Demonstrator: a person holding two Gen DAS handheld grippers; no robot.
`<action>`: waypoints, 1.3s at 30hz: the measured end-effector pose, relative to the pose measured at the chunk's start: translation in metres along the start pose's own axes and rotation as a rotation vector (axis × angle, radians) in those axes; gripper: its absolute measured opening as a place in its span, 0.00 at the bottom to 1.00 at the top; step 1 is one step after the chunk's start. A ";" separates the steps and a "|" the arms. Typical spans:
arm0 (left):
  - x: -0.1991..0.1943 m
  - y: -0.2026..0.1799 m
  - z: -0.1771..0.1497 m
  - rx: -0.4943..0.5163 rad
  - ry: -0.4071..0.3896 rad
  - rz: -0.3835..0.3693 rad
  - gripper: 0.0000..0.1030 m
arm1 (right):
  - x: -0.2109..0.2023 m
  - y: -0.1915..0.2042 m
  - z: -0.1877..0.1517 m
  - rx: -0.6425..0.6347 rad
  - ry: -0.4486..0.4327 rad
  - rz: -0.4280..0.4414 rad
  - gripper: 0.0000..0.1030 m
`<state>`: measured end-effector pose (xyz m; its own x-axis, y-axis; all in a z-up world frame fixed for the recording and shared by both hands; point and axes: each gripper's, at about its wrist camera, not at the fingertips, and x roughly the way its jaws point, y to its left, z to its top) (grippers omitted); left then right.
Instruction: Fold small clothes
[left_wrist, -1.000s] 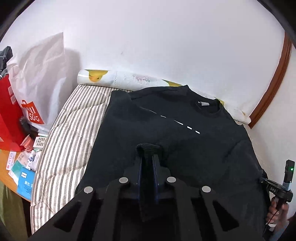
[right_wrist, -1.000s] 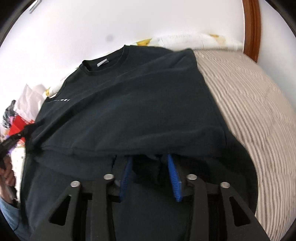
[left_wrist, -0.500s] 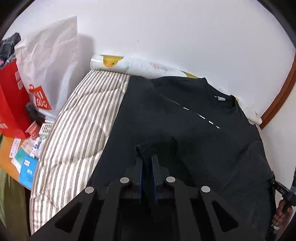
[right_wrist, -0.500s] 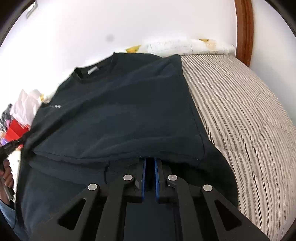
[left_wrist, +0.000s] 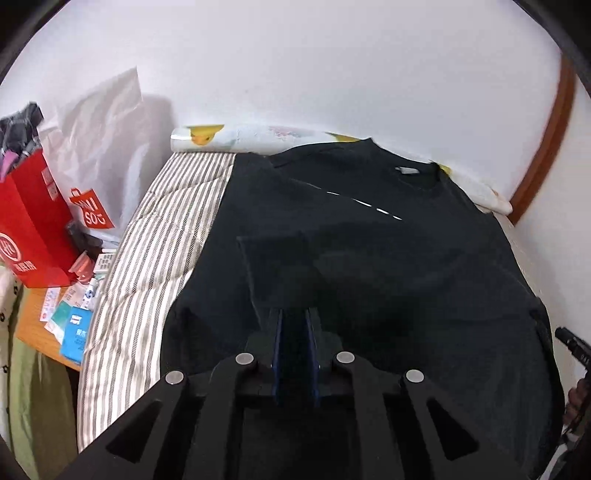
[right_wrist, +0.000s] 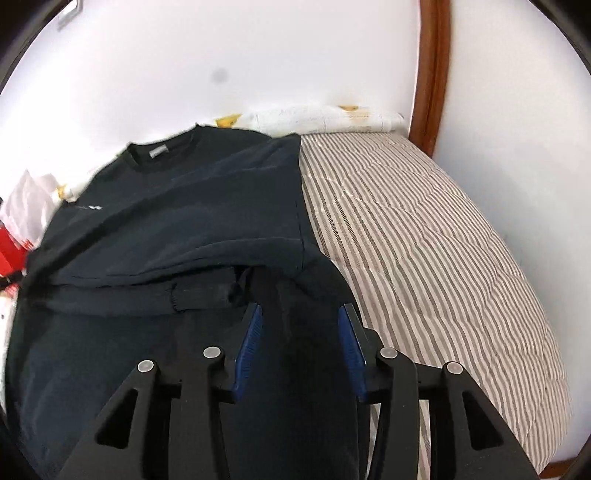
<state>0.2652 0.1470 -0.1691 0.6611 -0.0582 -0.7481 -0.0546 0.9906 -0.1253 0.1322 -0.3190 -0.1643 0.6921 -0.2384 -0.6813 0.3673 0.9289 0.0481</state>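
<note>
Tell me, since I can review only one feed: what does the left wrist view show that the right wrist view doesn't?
Left only: the red paper bag, the white shopping bag, packets on the wooden side table, and the left gripper, jaws shut on dark fabric. Right only: the right gripper, jaws opening with cloth between them, and a ribbed cuff. Both: the black sweatshirt, the striped quilt, the white wall.

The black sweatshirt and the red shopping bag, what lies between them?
In the left wrist view, striped bedding lies between black sweatshirt and red shopping bag.
</note>
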 end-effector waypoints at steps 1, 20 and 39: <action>-0.006 -0.004 -0.003 0.008 -0.007 0.012 0.12 | -0.005 0.001 -0.002 -0.003 -0.005 -0.005 0.41; -0.101 0.007 -0.123 -0.079 0.050 -0.036 0.32 | -0.082 -0.049 -0.093 0.059 0.041 0.042 0.51; -0.090 0.027 -0.177 -0.092 0.094 -0.008 0.45 | -0.050 -0.022 -0.140 -0.009 0.058 0.064 0.37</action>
<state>0.0719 0.1568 -0.2207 0.5893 -0.0817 -0.8038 -0.1211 0.9747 -0.1878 0.0025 -0.2876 -0.2329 0.6767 -0.1618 -0.7183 0.3179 0.9441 0.0868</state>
